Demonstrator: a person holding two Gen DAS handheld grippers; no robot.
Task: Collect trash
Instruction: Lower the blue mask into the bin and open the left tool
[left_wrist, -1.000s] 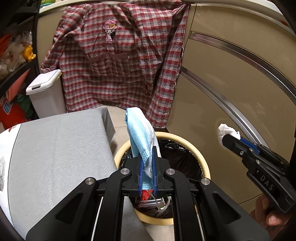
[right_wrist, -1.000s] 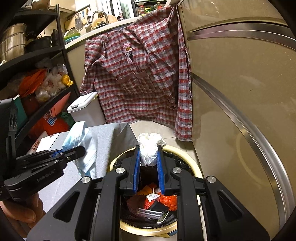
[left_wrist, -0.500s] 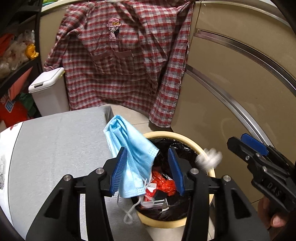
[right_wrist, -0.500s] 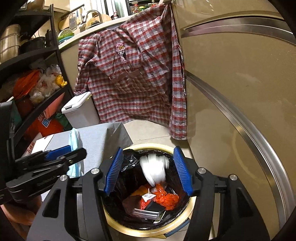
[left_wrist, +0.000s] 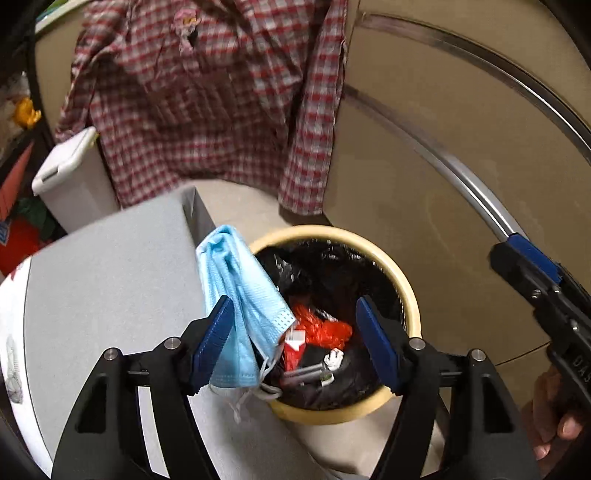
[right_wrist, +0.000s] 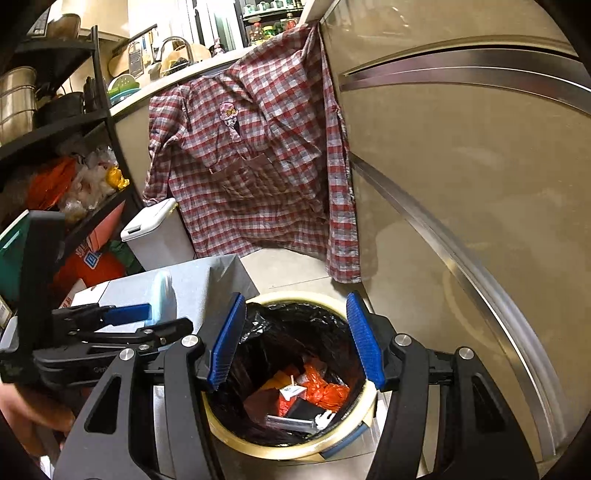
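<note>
Left claw (left_wrist: 295, 339) spread wide; crumpled blue paper face mask (left_wrist: 240, 295) clings to its left finger. Right claw (right_wrist: 295, 339) wide, empty. Mask may miss the cream-rimmed, black-lined bin (left_wrist: 406, 291) and drop onto the grey bench (left_wrist: 110, 277).

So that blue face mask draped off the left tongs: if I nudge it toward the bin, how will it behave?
The face mask hangs in soft folds, so it will likely flop rather than slide stiffly. It looks thin and light, so it may cling to the left tongs, which stand open. Its loose ear loops dangle beside the bin and could snag the rim.
</note>
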